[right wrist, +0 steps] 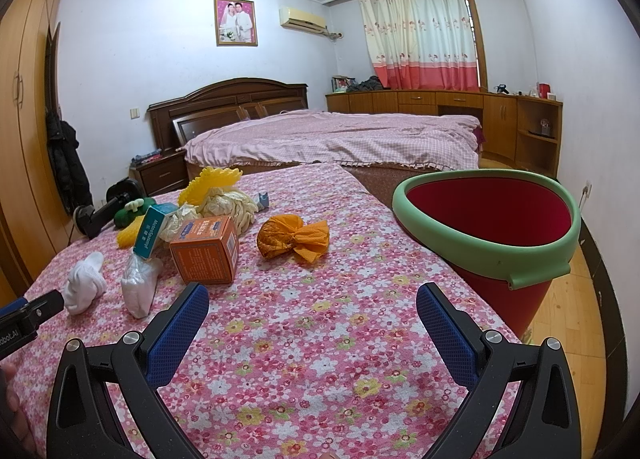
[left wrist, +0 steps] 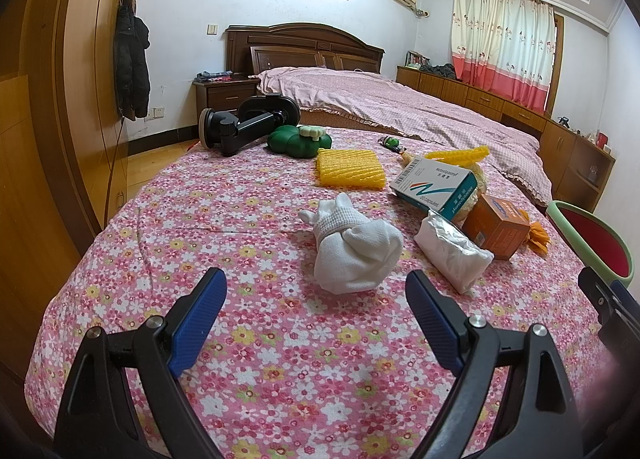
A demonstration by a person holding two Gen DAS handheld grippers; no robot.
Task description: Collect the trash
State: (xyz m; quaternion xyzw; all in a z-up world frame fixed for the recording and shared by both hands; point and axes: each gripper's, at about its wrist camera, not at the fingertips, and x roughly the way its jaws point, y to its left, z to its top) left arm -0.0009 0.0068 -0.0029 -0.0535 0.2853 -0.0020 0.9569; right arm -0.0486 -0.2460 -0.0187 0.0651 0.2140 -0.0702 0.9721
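On the floral-cloth table (left wrist: 240, 243) lie a rolled white sock (left wrist: 356, 251), a white plastic packet (left wrist: 452, 255), an orange box (left wrist: 498, 227), a white-teal medicine box (left wrist: 436, 187), a yellow foam pad (left wrist: 350, 169) and crumpled orange paper (right wrist: 292, 237). The red bin with green rim (right wrist: 488, 235) stands at the table's right edge. My left gripper (left wrist: 316, 319) is open and empty, just short of the sock. My right gripper (right wrist: 312, 323) is open and empty over bare cloth, between the orange box (right wrist: 206, 249) and the bin.
A black phone holder (left wrist: 240, 123) and a green pumpkin toy (left wrist: 298, 139) sit at the table's far side. Yellow netting and crumpled cream wrap (right wrist: 224, 199) lie behind the boxes. A bed (left wrist: 400, 103) stands beyond, a wardrobe (left wrist: 60, 99) on the left.
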